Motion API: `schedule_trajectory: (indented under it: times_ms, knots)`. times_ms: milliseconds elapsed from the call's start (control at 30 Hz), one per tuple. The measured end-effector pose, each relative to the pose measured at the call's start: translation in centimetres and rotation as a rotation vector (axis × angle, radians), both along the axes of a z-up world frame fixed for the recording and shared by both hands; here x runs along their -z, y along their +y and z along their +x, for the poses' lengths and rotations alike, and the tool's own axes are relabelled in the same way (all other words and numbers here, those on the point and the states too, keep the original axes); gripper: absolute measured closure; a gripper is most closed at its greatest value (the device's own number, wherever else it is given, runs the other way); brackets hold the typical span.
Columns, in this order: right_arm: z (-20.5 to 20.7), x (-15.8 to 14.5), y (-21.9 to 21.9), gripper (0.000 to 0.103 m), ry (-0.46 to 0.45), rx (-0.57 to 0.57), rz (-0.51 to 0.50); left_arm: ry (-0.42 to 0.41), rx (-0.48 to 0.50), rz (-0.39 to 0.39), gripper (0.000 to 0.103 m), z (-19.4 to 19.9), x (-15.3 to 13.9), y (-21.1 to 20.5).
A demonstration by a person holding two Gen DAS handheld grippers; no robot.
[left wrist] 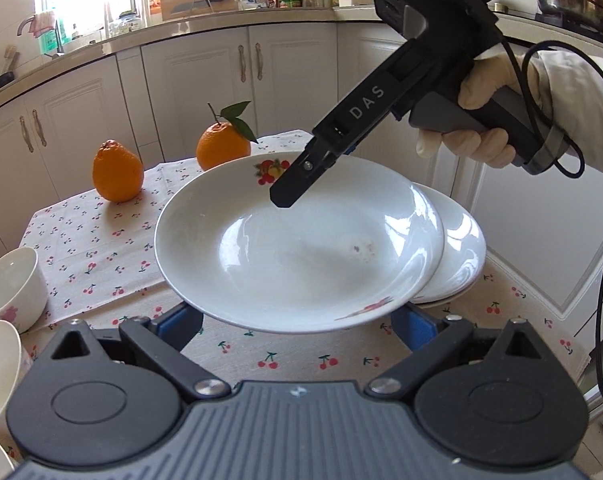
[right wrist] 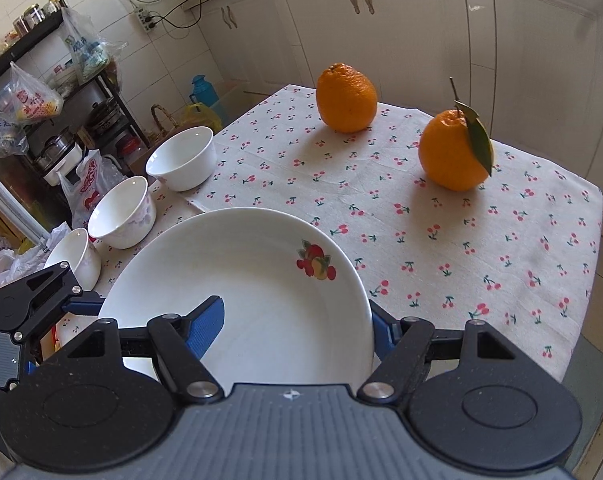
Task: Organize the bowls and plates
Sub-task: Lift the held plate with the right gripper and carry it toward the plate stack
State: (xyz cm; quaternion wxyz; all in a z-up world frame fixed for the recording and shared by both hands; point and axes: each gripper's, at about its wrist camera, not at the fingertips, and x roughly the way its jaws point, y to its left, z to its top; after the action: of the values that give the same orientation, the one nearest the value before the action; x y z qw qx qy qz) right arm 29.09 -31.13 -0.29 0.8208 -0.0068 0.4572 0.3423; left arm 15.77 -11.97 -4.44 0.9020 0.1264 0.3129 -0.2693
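Presently, findings as seen:
Plate: white plate (left wrist: 301, 240) with fruit print, lifted above the tablecloth (right wrist: 441, 232), over a stack (left wrist: 457, 256) of plates at the table's right side.
Right gripper: right gripper (right wrist: 297, 320) is clamped across the plate; one blue pad (right wrist: 207, 326) lies on the inner face, the other finger sits outside the rim. Jaws partly open, closed on the plate.
Left gripper: left gripper (left wrist: 297, 320) sits under the plate's near edge, blue fingers (left wrist: 177, 320) spread either side; whether they press on it cannot be told.
Hand: gloved hand (left wrist: 497, 120) holds the right gripper's handle.
Bowls: three white bowls (right wrist: 181, 158) in a row along the table's left edge.
Oranges: two oranges (right wrist: 346, 97) stand at the far side, well apart from the plate.
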Motion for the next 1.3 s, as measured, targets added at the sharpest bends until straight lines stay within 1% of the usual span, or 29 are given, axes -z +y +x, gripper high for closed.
schedule_trajectory:
  times_ms: [367,667,933,1300]
  knots:
    - [-2.5,0.6,-3.9,0.024,0.002,0.089,0.015,0.022,0.090,0.009,0.003,-0.2,0.7,-2.4]
    - [-3.5,1.7,-5.8,0.024,0.024,0.142,0.010,0.054,0.141,0.012,0.003,0.2,1.5,-3.8]
    - [-4.1,2.3,-7.4,0.024,0.034,0.176,0.013,0.062,0.173,0.015,0.004,0.3,1.8,-4.8]
    - [-4.3,3.2,-9.0,0.024,0.048,0.212,0.013,0.074,0.187,0.014,0.003,0.9,2.1,-5.5]
